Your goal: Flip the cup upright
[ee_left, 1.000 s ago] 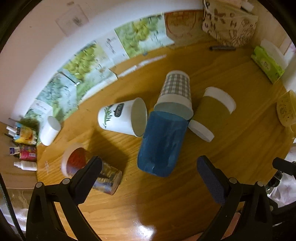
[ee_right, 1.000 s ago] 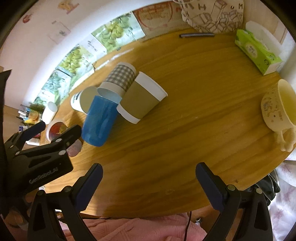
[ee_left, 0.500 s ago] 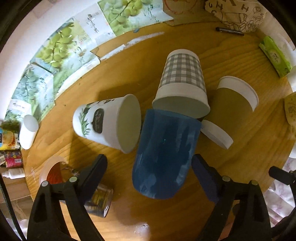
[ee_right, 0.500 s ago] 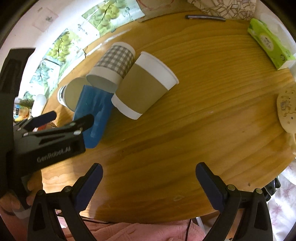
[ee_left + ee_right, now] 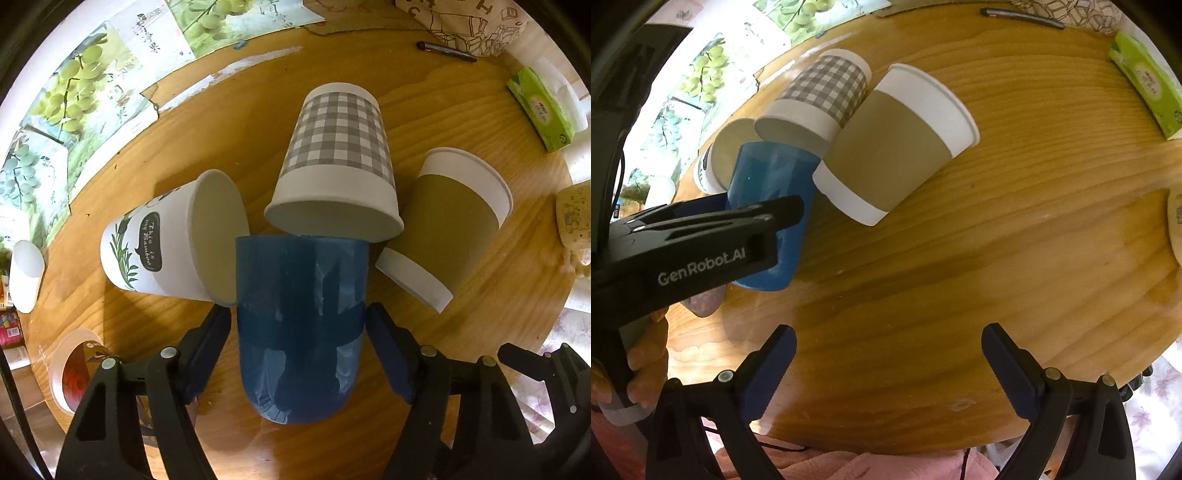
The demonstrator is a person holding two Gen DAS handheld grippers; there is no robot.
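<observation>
**Blue cup boxed in on its side**

On the wooden table (image 5: 960, 258), reading across from the blue cup (image 5: 299, 325): it lies on its side, closed end toward the left camera. To its left lies the white leaf-print cup (image 5: 162, 243), mouth against the blue one. Behind it sits the gingham cup (image 5: 336, 162), rim touching the blue cup's far end. To its right is the brown-sleeved cup (image 5: 450, 221), also toppled.

The left gripper (image 5: 297, 325) has a finger on each side of the blue cup, pads at its walls; whether they actually press it I cannot tell. The right view adds the side angle: the gripper's black body covers the cup's lower half. It alone shows the right gripper (image 5: 886, 354), spread wide over bare wood, well apart from the blue cup.

Only the left view catches a red-printed cup (image 5: 77, 369) to the blue cup's lower left, partly hidden by the left finger. Far right of the blue cup, a green tissue pack (image 5: 541, 110) sits at the table edge.
</observation>
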